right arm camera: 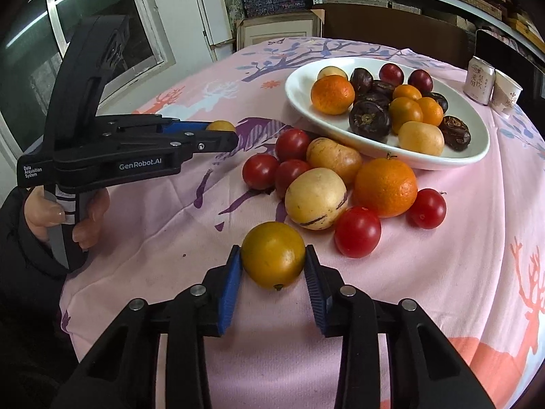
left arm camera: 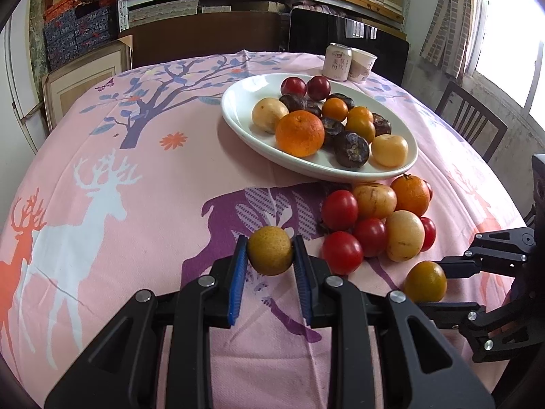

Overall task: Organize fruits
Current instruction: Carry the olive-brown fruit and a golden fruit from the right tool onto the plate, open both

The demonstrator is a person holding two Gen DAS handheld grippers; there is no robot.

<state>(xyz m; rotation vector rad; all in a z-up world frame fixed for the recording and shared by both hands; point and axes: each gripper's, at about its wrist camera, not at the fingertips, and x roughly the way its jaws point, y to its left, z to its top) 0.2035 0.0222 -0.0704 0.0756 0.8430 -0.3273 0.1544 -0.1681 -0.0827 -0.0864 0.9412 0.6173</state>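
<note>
My left gripper (left arm camera: 269, 250) is shut on a small yellow-green round fruit (left arm camera: 269, 255), held just above the pink cloth; in the right wrist view it (right arm camera: 223, 134) sits left of the loose pile. My right gripper (right arm camera: 273, 257) has its blue pads pressed on both sides of a yellow-orange fruit (right arm camera: 273, 254) resting on the cloth, also seen at the lower right of the left wrist view (left arm camera: 425, 281). A white oval plate (left arm camera: 245, 92) behind holds oranges, dark fruits, red plums and yellow fruits. Loose red tomatoes (right arm camera: 357, 231), an orange (right arm camera: 386, 187) and yellow fruits (right arm camera: 315, 197) lie in front of it.
A drink can (left arm camera: 337, 61) and a paper cup (left arm camera: 362, 64) stand behind the plate. The round table wears a pink deer-print cloth (left arm camera: 119, 177). A chair (left arm camera: 473, 119) stands at the right, shelves and boxes at the back. A person's hand (right arm camera: 51, 214) grips the left handle.
</note>
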